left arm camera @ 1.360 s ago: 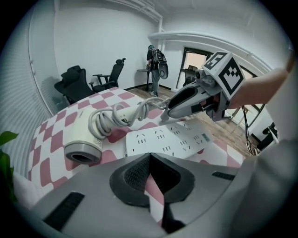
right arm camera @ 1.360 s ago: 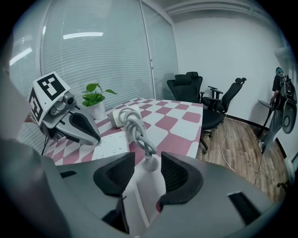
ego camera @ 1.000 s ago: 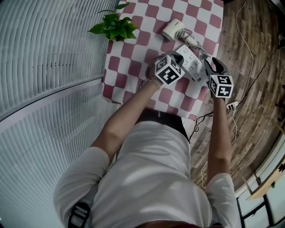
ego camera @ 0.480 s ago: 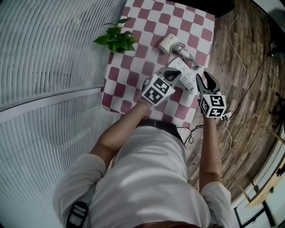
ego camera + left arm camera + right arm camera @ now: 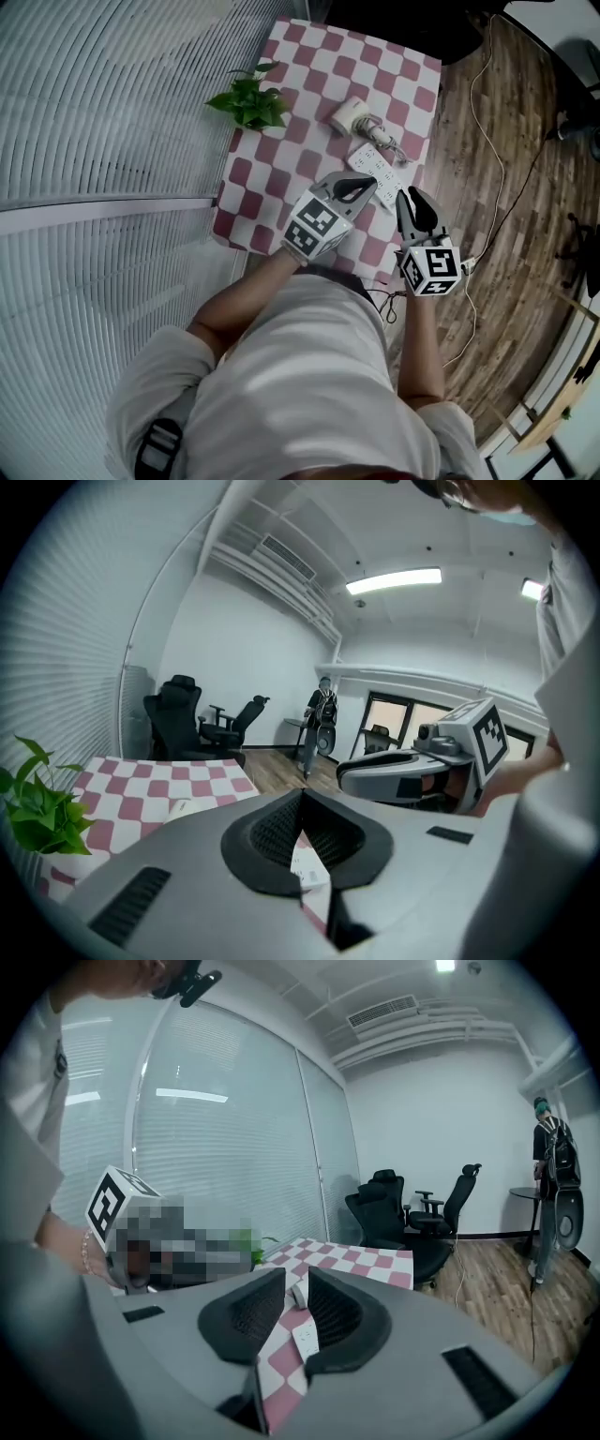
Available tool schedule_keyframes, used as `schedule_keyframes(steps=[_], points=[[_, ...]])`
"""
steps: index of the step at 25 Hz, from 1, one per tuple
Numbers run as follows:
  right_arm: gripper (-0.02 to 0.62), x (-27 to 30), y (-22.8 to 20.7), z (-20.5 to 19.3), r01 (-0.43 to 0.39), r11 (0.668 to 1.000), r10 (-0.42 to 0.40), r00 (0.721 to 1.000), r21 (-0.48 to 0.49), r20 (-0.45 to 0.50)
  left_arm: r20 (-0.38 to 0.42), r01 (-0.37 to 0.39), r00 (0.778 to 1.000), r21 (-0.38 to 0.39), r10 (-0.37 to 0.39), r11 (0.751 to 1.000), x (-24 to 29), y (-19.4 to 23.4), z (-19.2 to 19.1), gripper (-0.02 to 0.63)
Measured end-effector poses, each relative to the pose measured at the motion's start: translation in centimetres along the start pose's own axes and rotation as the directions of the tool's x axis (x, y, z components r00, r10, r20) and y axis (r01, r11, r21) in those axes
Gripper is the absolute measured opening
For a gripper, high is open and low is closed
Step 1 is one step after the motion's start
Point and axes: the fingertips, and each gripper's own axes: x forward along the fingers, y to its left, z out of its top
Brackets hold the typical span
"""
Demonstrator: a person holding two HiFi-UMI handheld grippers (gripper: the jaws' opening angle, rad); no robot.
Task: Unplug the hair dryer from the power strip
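The white hair dryer (image 5: 352, 116) lies on the red-and-white checked table (image 5: 281, 159), its cord bunched beside the far end of the white power strip (image 5: 375, 170). I cannot tell whether the plug sits in the strip. My left gripper (image 5: 369, 185) hangs above the strip's near end, shut with nothing in it; its pads (image 5: 281, 832) meet at their tips. My right gripper (image 5: 411, 195) hovers over the table's right edge. Its jaws have just been closing, and a gap with nothing in it remains between its pads (image 5: 251, 1314). Beyond that gap shows the power strip (image 5: 306, 1338).
A potted green plant (image 5: 248, 103) stands at the table's left side. Thin cables (image 5: 506, 187) run over the wooden floor to the right. Slatted blinds (image 5: 103, 141) line the left. Black office chairs (image 5: 412, 1208) stand beyond the table's far end.
Both grippers have lifted up off the power strip toward the camera. The right gripper's jaws have narrowed. The table looks smaller and farther away.
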Motion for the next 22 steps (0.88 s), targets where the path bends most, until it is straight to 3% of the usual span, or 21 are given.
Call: schedule_keyframes(steps=[10, 22], points=[[0.075, -4.5, 3.5, 5.8, -0.027, 1.0, 0.028, 0.995, -0.013, 0.101, 0.156, -0.005, 0.988, 0.054, -0.003, 0.999, -5.4, -3.5, 5.4, 0.029], [0.071, -8.0, 8.5, 11.4, -0.092, 0.991, 0.107, 0.978, -0.094, 0.18, 0.305, 0.038, 0.95, 0.085, -0.062, 0.996, -10.4, -7.7, 10.5, 0.029]])
